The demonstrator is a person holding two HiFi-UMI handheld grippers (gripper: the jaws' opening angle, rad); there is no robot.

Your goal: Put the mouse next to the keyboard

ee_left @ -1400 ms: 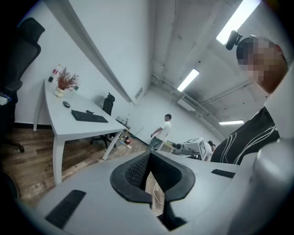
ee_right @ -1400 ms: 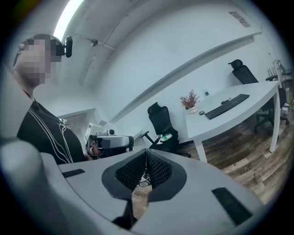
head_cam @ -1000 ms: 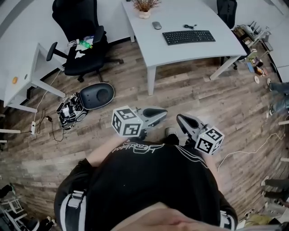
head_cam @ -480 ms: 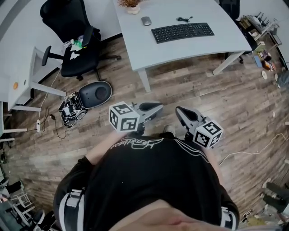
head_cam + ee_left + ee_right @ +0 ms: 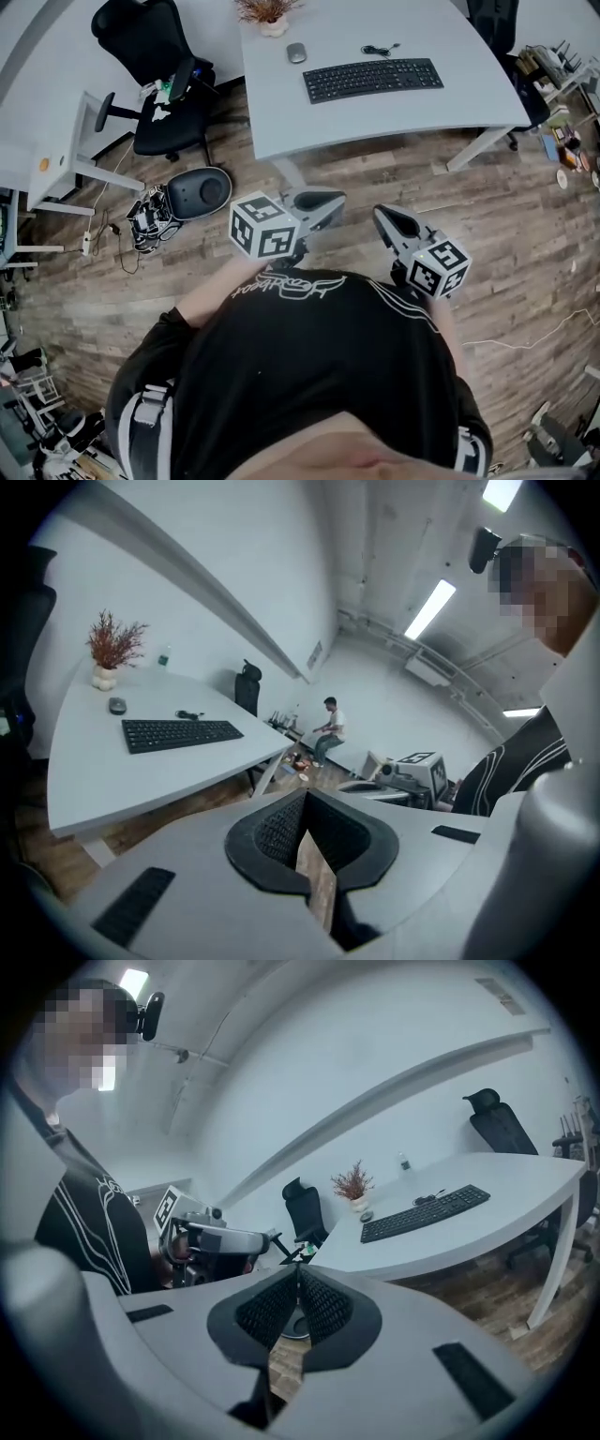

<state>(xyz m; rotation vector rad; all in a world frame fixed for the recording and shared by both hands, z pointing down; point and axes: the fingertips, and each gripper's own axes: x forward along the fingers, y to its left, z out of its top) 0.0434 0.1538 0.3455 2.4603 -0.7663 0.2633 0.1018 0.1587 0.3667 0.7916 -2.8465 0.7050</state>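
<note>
The person is standing on the wooden floor (image 5: 394, 178), short of the white surface (image 5: 403, 111), so nothing on it is within reach. The left gripper (image 5: 336, 200) and the right gripper (image 5: 380, 215) are both hanging just in front of the torso, side by side, tips pointing toward the surface. This looks like a carrying posture rather than a working one.

Each gripper's own view is showing its ribbed pads meeting at the tip with nothing caught between them. Both are closed and empty, which is sensible while there is nothing yet to take hold of.

The mouse (image 5: 296, 52) is lying on the far left part of the surface, near the potted plant (image 5: 270, 13) and apart from the left end of the keyboard (image 5: 372, 79). That gap is what the task is asking to close. A small cable (image 5: 379, 49) is lying beyond the keyboard, out of the way.

Bare surface is showing on either side of the keyboard, so I judge there is room to set the mouse down beside it. The job itself is not yet started. As I judge it, the next move is calling for a step closer and for one gripper to open over the mouse. An office chair (image 5: 155, 80) is standing off to the left, clear of the path.
</note>
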